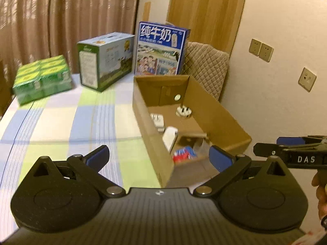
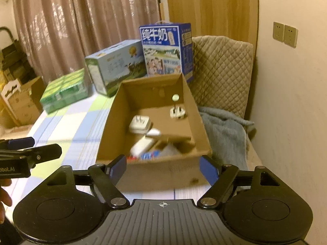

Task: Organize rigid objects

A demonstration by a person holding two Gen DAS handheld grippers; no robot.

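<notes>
From the left wrist camera, the left gripper (image 1: 159, 155) hangs wide open and empty over a bed sheet checked in blue, green and white (image 1: 67, 118), its fingers straddling the near left wall of an open brown cardboard box (image 1: 151, 134) that holds white plug adapters (image 1: 183, 111) and a red-and-blue packet (image 1: 184, 153), while a blue milk carton printed 纯牛奶 (image 1: 161, 50), a green-and-white carton (image 1: 106, 61) and a shrink-wrapped green drink pack (image 1: 43, 77) line the far edge before brown curtains (image 1: 61, 16), and the right gripper (image 1: 290, 153), lettered "DAS", pokes in from the right, its opening impossible to judge. From the right wrist camera, the right gripper (image 2: 163, 168) is likewise spread wide and empty at the box's near wall (image 2: 163, 173), with bare sheet to the left and a grey blanket (image 2: 224, 134) and quilted tan cushion (image 2: 220, 69) crowding the box's right side against the wall.
</notes>
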